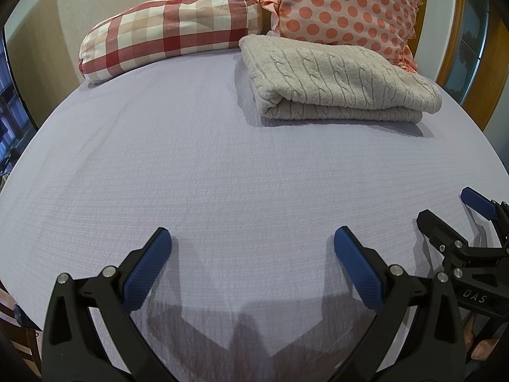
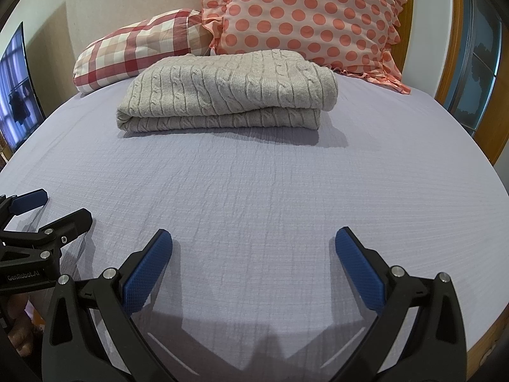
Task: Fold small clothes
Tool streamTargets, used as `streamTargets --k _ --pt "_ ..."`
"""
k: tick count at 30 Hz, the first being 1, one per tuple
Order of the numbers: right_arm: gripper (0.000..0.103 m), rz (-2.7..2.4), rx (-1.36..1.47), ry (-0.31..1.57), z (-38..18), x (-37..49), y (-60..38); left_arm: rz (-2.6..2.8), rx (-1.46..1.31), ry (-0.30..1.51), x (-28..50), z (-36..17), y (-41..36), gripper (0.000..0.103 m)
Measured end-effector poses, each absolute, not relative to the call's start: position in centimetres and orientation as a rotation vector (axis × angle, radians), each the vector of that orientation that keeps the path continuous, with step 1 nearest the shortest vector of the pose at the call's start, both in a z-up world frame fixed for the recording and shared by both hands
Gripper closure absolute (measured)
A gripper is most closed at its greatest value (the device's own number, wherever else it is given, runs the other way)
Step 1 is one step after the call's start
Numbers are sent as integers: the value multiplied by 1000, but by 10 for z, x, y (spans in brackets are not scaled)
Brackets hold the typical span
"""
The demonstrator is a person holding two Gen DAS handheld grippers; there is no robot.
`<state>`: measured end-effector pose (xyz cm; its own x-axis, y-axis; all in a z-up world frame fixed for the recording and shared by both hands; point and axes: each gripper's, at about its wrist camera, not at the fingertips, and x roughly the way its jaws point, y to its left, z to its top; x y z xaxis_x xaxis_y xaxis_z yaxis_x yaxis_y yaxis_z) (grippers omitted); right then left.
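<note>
A beige cable-knit sweater [image 1: 337, 79] lies folded in a neat stack on the lilac bedsheet [image 1: 191, 175], toward the far right; in the right wrist view the sweater [image 2: 229, 92] sits far centre. My left gripper [image 1: 253, 238] is open and empty, low over the bare sheet near the bed's front. My right gripper [image 2: 253, 237] is open and empty too, beside it on the right. Each gripper shows in the other's view: the right one [image 1: 445, 210] at the right edge, the left one [image 2: 60, 207] at the left edge.
A red-and-white checked pillow [image 1: 171, 31] and a pink polka-dot ruffled pillow [image 1: 343, 3] lean at the headboard behind the sweater. A wooden frame and window [image 2: 477, 73] stand on the right, and a dark screen [image 2: 16, 89] on the left.
</note>
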<state>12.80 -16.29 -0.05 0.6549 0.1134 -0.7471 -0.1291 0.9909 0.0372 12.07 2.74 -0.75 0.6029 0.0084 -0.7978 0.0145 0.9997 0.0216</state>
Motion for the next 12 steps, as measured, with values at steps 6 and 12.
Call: streamTargets --k 6,12 --pt "1 137 -20 846 -1 128 -163 -4 28 924 121 -7 27 2" --pt "1 137 -20 845 0 128 -163 -4 29 920 120 -7 27 2"
